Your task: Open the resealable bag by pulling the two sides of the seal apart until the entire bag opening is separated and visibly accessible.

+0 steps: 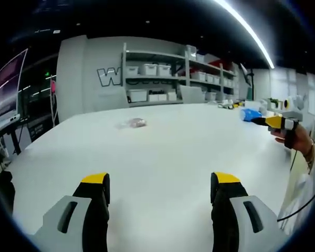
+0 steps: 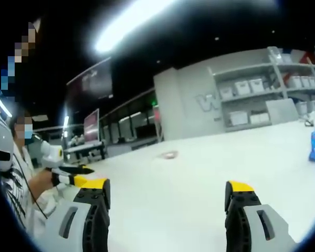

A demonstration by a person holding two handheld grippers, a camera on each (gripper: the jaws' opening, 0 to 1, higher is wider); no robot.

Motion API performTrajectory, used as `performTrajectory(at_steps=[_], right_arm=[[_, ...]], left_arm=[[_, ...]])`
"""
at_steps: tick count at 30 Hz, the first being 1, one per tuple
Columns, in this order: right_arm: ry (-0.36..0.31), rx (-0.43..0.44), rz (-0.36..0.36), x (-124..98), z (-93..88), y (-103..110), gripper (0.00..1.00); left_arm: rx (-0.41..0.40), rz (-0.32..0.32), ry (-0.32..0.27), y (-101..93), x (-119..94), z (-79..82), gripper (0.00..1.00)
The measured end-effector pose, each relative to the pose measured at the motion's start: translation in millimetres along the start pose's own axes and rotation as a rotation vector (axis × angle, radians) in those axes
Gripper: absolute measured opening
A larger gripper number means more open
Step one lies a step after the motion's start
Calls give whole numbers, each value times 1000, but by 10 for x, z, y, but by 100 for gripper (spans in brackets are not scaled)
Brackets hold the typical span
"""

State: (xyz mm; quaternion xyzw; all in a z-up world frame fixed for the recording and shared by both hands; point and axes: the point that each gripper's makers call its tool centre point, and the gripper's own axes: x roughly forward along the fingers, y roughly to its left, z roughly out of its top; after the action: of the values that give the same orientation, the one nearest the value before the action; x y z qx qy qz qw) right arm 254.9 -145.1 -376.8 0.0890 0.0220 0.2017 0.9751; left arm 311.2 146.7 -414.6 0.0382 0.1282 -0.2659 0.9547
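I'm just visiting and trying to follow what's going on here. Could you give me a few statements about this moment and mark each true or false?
1. The left tongs are open and hold nothing. True.
2. The resealable bag is gripped by the right tongs. False: it lies alone on the white table, far from both.
3. Shelves with white bins stand behind the table. True.
4. The right tongs are clamped shut. False: they stand open.

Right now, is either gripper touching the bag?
No. The resealable bag lies alone far across the white table, and the left gripper hangs open well short of it.
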Motion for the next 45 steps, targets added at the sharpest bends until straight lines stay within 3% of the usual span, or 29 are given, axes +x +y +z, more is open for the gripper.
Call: performTrajectory(at_steps=[45], right_arm=[[28,-15,11,55,-7,0,90]], left_arm=[[12,-2,2,1,-7,22,77]])
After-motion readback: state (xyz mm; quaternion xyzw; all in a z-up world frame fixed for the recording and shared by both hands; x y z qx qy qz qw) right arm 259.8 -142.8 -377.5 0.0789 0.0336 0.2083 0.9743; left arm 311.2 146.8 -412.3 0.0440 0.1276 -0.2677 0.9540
